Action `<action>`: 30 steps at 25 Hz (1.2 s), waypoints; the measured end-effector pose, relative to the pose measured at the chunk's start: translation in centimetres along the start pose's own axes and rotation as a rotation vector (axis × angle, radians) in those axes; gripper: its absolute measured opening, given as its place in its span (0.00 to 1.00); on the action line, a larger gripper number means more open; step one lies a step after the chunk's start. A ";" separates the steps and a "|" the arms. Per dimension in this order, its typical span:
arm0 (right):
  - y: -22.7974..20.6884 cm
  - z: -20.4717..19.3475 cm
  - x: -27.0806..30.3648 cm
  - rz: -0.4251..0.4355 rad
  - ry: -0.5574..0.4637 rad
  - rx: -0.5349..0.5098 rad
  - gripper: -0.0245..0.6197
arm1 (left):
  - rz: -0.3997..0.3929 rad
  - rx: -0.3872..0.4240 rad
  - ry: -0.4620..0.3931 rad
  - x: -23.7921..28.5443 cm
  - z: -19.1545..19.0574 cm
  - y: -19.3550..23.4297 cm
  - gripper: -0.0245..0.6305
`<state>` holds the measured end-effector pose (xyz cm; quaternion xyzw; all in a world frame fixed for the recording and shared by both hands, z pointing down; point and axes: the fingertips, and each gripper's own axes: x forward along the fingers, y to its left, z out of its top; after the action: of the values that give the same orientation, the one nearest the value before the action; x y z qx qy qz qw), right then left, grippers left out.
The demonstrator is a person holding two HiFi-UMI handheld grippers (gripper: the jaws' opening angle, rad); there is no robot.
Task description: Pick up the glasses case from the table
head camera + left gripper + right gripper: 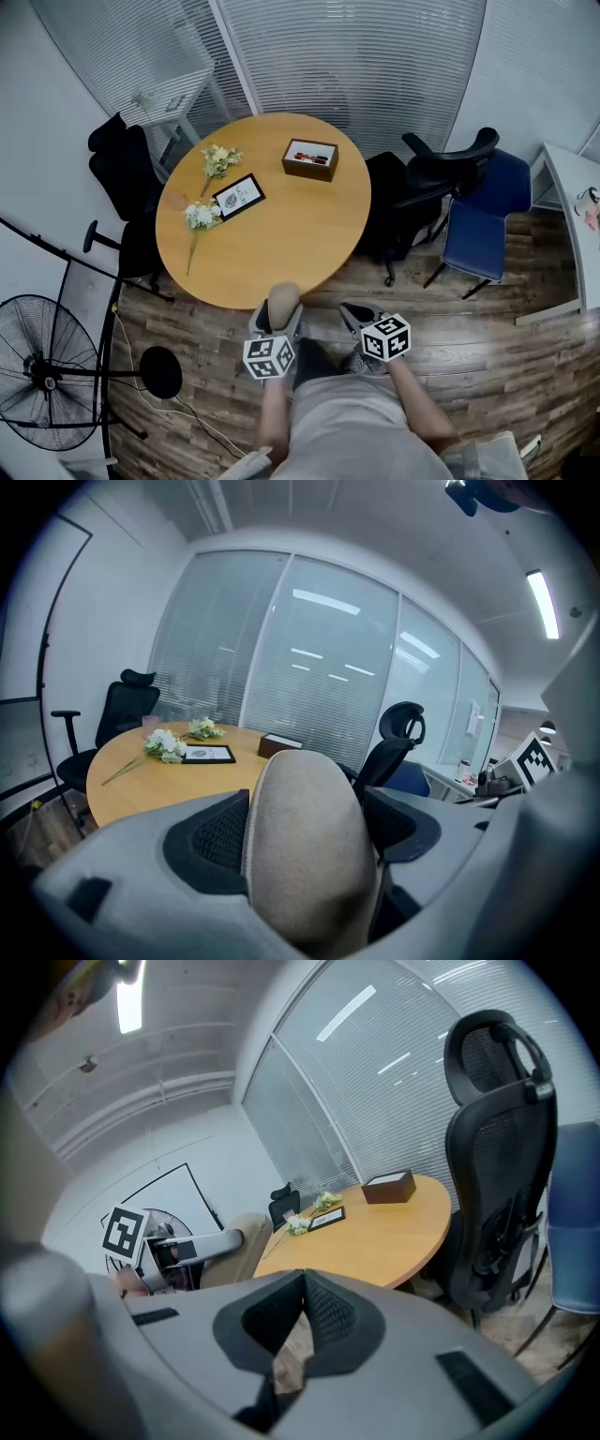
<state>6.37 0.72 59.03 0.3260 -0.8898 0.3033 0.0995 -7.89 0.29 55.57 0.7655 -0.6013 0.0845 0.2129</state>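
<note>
Left claw [306, 829] closed on the glasses case [309, 850]: beige, rounded shell standing on end between the two jaws, both black pads pressed flat against its sides, the upper end poking out past the jaw tips. Head view puts case and claw at the near rim of the round wooden tabletop [281, 248]; contact between case and wood cannot be made out. Right claw [302, 1312] closed, jaws tip to tip with nothing between them, held just to the right of the left claw and at about the same level, over the plank floor [487, 356]. Ahead of the left claw and well apart from it on the tabletop: a framed card [238, 197] with a white flower sprig [201, 216] just beside it on the claw's left, a second sprig [218, 161] farther out, and a brown open box [310, 159] at the far side, to the right. Beyond the right claw, a black office chair [441, 173] and a blue chair [483, 220]. Far to the left of the left claw, a standing fan [42, 366].
</note>
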 end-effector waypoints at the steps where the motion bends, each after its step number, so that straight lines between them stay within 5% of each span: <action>1: 0.0 -0.1 0.0 0.001 0.002 -0.001 0.03 | 0.000 0.000 0.000 0.0 0.0 0.0 0.59; 30: 0.4 -1.3 -1.6 -0.018 -0.019 -0.030 0.03 | -0.012 0.003 0.017 -1.4 -1.5 -1.6 0.59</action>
<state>7.33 2.57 59.28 0.3352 -0.8922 0.2860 0.0989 -6.51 2.47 56.02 0.7687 -0.5947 0.0908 0.2173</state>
